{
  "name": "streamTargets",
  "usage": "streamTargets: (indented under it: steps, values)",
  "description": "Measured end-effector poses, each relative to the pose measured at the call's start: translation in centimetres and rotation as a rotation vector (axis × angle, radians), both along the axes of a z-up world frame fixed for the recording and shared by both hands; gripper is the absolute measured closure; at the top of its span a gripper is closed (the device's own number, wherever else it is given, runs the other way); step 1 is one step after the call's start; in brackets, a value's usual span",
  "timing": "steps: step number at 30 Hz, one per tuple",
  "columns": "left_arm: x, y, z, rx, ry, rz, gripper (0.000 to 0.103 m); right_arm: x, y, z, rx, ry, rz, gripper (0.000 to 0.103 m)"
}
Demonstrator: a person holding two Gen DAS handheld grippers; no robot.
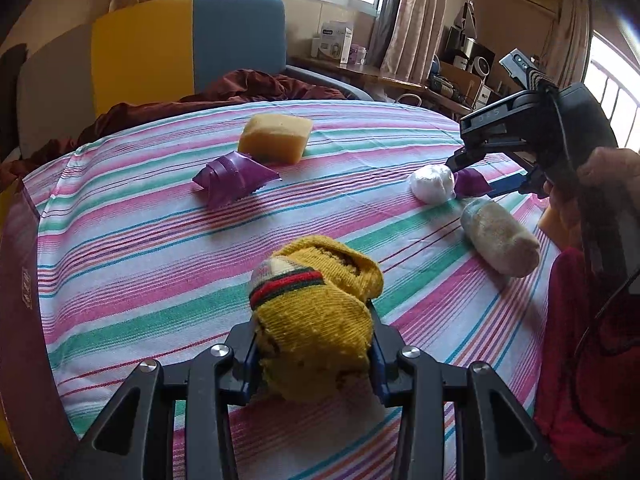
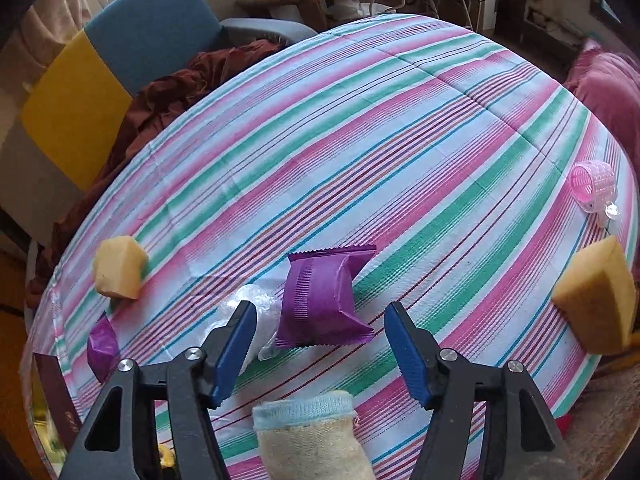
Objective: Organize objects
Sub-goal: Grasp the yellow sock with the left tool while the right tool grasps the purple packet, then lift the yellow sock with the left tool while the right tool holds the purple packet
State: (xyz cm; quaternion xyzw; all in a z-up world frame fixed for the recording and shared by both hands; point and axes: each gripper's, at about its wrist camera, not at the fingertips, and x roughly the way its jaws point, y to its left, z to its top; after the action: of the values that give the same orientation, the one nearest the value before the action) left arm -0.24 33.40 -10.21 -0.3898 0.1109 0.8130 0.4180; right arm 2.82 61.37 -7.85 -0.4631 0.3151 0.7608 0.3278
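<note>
Left wrist view: the left gripper [image 1: 314,354] pinches a rolled yellow sock [image 1: 316,320] with a red, green and black band — both blue-padded fingers [image 1: 249,364] press into its sides, and the roll stands just over the striped bedsheet [image 1: 140,248]. Ahead of the fingers and to their left lies a purple packet [image 1: 234,178], and just behind it a yellow sponge [image 1: 276,138]. Ahead to the right lies a beige sock roll [image 1: 498,236], with a white plastic bundle [image 1: 433,183] beyond it. The right gripper [image 1: 490,178] hangs over that bundle.

From the right wrist view, the right gripper [image 2: 320,338] has its fingers [image 2: 406,356] spread wide, gripping nothing. Between them and slightly ahead sits a second purple packet [image 2: 322,300], touching the white plastic bundle [image 2: 256,312] beside the left finger. The beige sock roll [image 2: 310,436], with a pale blue cuff, lies below the gap between the fingers. Far to the right of the fingers sits another sponge [image 2: 596,296], and beyond it a pink hair roller [image 2: 594,188]. Left of the fingers are the first sponge [image 2: 119,268] and the first purple packet [image 2: 102,346].

A box [image 1: 332,44] on the desk near the window bears print too small to read, as does the writing on the dark red board [image 2: 56,396] at the bed's edge.
</note>
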Motion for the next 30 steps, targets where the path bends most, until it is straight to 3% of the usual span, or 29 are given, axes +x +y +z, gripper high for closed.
streamTargets:
  steps: [4,6,19,30]
  values:
    - [-0.1,-0.1,0.0,0.008,-0.007,0.001,0.061,-0.8,1.0,-0.4,0.04,-0.03,-0.005,0.041]
    - [-0.1,0.0,0.0,0.008,-0.008,0.001,0.061,-1.4,1.7,-1.6,0.003,-0.07,0.013,0.068]
    - [-0.2,-0.1,-0.1,0.017,-0.018,0.0,0.06,-1.0,1.9,-2.4,0.02,-0.103,0.033,0.068]
    - [-0.3,-0.3,-0.1,0.022,-0.021,-0.001,0.059,-1.1,0.9,-2.5,0.105,-0.171,0.097,0.067]
